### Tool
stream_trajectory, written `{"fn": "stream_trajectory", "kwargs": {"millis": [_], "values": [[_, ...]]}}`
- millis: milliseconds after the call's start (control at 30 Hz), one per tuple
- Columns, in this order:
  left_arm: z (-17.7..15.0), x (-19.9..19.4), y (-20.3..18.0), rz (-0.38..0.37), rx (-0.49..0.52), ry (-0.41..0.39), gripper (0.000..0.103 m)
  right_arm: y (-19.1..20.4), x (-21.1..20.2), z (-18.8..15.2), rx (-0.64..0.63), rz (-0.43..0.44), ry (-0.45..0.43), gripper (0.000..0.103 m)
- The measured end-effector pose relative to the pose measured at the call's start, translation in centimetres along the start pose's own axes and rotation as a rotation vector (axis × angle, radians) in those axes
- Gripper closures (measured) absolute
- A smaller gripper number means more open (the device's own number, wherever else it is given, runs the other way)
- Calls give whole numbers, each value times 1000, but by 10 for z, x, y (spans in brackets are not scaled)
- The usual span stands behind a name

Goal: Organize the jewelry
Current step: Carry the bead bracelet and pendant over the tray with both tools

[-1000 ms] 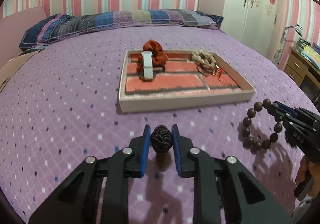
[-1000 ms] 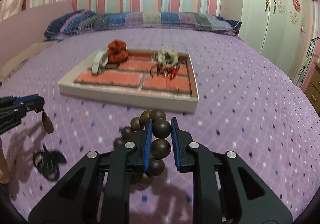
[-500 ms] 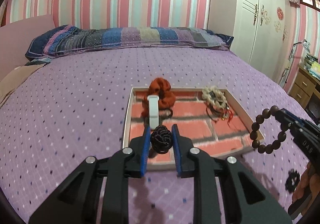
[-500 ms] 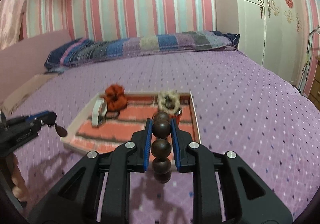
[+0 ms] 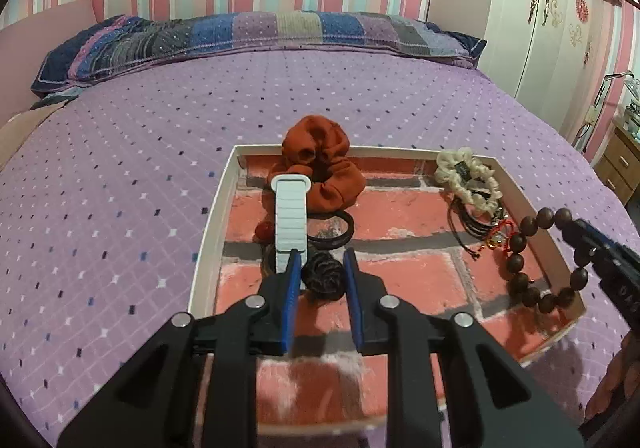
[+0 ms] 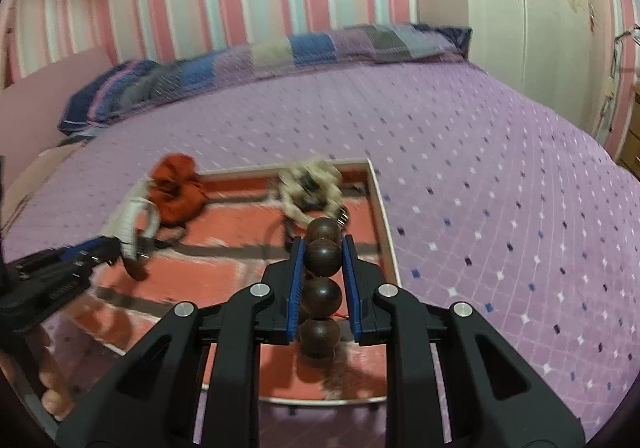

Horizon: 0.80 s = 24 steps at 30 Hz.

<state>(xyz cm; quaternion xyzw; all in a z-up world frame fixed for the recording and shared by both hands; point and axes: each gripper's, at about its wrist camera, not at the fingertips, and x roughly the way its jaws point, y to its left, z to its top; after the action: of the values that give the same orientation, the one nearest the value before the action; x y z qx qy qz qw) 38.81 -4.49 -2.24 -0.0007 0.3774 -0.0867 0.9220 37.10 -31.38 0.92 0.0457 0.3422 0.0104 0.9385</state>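
A: Report the state of each tool.

B: The left gripper (image 5: 320,274) has its fingers clamped on a dark knotted ornament (image 5: 322,275), held above the near part of the tray (image 5: 208,232). The right gripper (image 6: 321,262) has its fingers clamped on one bead of the wooden bead bracelet (image 6: 322,254), over the tray's right side; the loop hangs free below.

A: Handling properties?

B: Judged: the beads are hard, round and smooth, so they may roll between the pads; grip one bead squarely across its widest part. The strand is limp and will swing. The ornament appears light, corded and slightly yielding; hold it at mid-body.

A: Tray contents?

B: A rust scrunchie (image 5: 320,168), white strap (image 5: 291,220) and cream scrunchie (image 5: 466,178).
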Motion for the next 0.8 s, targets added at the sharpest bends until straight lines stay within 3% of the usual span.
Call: {"fn": "stream_trajectory", "kwargs": {"millis": [233,367,800], "values": [[4,33,7,-8,-17,62,81,-2,43,-4,-13,-73,94,84],[2,34,2,15,8,57,81,0,53,-4,-24,-100,114,84],[-3,39,-6,61,45,45,78,-8,66,-7,3,-95,169,83]]}}
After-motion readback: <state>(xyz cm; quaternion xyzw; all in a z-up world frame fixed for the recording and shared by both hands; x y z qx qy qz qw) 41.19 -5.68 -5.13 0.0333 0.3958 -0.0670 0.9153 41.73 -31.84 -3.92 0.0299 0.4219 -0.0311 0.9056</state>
